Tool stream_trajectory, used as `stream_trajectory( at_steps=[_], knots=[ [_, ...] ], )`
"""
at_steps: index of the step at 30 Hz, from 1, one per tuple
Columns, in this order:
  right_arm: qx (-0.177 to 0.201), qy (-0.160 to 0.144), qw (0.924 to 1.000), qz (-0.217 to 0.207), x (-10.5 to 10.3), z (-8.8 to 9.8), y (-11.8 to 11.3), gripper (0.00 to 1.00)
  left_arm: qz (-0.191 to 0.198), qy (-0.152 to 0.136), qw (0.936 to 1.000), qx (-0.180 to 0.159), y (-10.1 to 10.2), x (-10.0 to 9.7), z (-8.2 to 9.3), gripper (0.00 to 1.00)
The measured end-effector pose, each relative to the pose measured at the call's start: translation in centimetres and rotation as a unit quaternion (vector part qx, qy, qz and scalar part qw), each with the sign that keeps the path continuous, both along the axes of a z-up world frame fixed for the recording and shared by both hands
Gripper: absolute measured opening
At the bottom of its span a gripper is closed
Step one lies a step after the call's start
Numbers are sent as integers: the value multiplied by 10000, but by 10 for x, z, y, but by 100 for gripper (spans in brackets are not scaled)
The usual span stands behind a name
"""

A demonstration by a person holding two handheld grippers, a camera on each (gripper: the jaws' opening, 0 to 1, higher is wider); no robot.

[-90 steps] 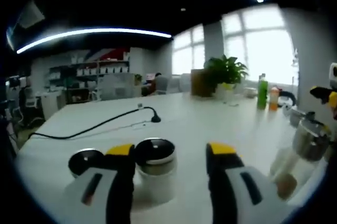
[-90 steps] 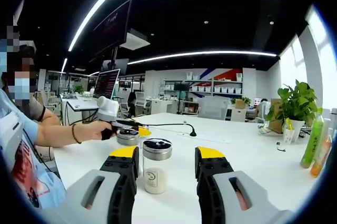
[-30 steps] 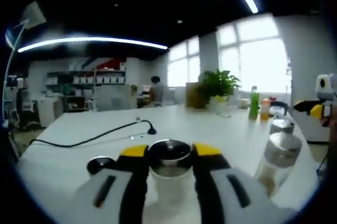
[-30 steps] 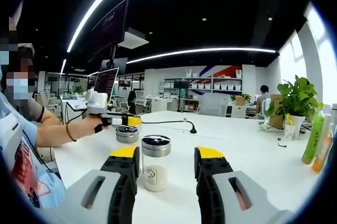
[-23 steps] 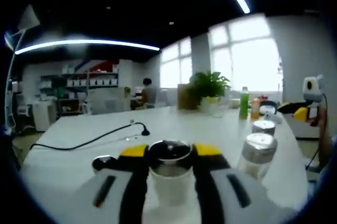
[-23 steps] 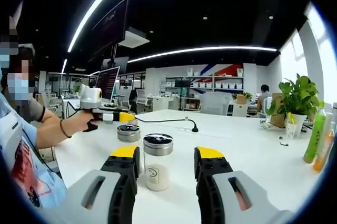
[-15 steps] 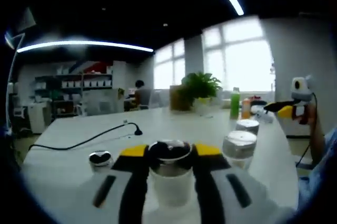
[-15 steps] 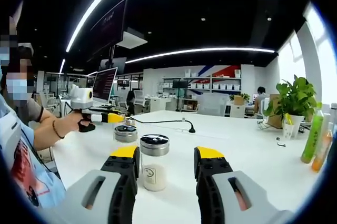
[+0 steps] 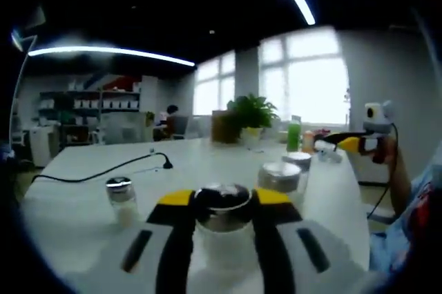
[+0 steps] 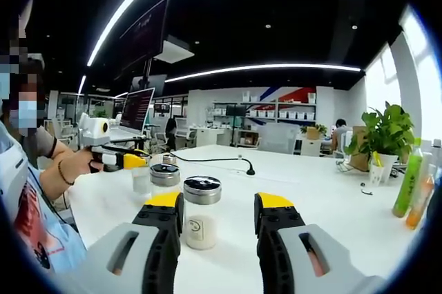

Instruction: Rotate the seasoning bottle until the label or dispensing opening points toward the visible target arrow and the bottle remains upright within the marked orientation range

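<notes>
The seasoning bottle [image 9: 221, 228] is a small clear jar with a shiny metal lid and white powder inside. It looks light, hard and smooth, so it could slip or tip over if it is pushed near the top. The best place to hold it is on its round sides, just under the lid.

In the left gripper view the left gripper [image 9: 219, 201] is squeezed onto this bottle, one yellow-tipped jaw on each side, touching it just below the lid. The bottle stands straight up, but I cannot tell if it rests on the white table [image 9: 76, 197] or is lifted a bit.

In the right gripper view the right gripper [image 10: 218, 204] is wide apart and holds nothing. Another bottle [image 10: 201, 212] with a little label stands on the table between its jaws, closer to the left jaw and a bit ahead of the tips. I cannot see any arrow
</notes>
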State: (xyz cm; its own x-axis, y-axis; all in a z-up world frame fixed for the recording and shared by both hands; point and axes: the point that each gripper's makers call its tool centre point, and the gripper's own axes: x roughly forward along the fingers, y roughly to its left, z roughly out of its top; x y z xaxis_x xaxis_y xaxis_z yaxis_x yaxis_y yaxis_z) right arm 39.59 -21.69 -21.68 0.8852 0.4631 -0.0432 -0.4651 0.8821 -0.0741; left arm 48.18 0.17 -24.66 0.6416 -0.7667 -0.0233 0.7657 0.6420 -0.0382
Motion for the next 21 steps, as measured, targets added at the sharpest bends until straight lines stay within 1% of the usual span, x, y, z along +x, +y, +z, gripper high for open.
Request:
stream_trajectory(
  at_steps=[3,5,7,9,11,14,16,21],
  knots=[
    [0,7,10000,-18,-1,0,-1,41,-5,55,10000,-1,-3,-4,-8,33],
    [9,-17,10000,-42,0,1,-3,41,-38,61,10000,59,-6,-8,-13,33],
    [155,-24,9998,-105,1,3,-5,41,-95,3,9999,98,-8,-10,-14,33],
    [186,24,9998,-118,3,1,-6,41,-136,-37,9998,153,-9,-12,-15,33],
    [156,56,9998,-115,3,-1,-7,41,-146,-81,9997,187,-10,-13,-16,33],
    [104,24,9999,-118,2,1,-7,41,-94,18,9998,190,-10,-11,-22,33],
    [-3,-30,9999,-143,0,2,-8,41,-72,45,9998,191,-10,-11,-24,33],
    [-74,-53,9998,-183,0,3,-10,43,15,-26,9999,134,-9,-9,-22,33]
  ],
)
